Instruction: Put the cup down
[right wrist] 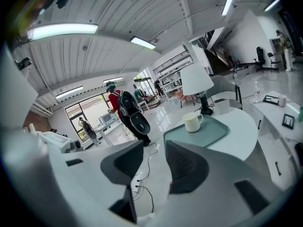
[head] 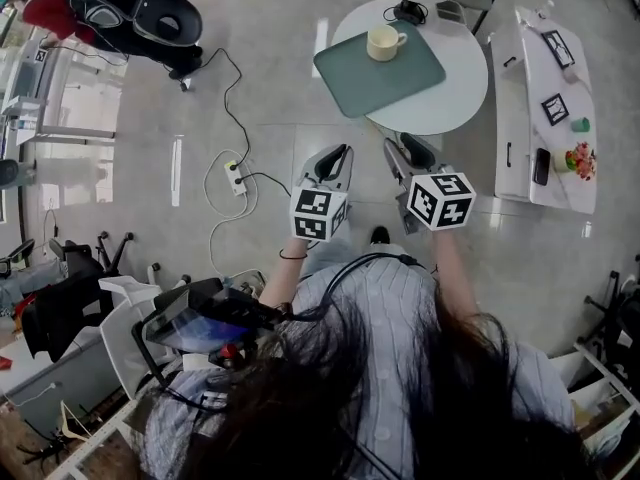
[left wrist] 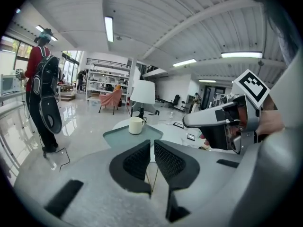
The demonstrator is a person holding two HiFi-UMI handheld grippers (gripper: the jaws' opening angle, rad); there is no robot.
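A cream cup point(head: 383, 42) stands upright on a green tray point(head: 345, 78) on the round white table point(head: 460, 78), with nothing touching it. Both grippers hang over the floor, short of the table's near edge. My left gripper point(head: 340, 155) has its jaws together with only a sliver between them and nothing held. My right gripper point(head: 402, 148) shows a clear gap with nothing in it. The left gripper view has the cup point(left wrist: 136, 125) ahead of the left gripper point(left wrist: 152, 143). In the right gripper view the cup point(right wrist: 192, 122) sits up and right of the right gripper point(right wrist: 155, 145).
A white lamp point(right wrist: 196, 79) and a small black item point(head: 408, 11) stand at the table's far side. A white side unit point(head: 545, 108) with small things is at the right. A power strip and cables point(head: 236, 176) lie on the floor left. A person with a black backpack point(left wrist: 40, 79) stands further left.
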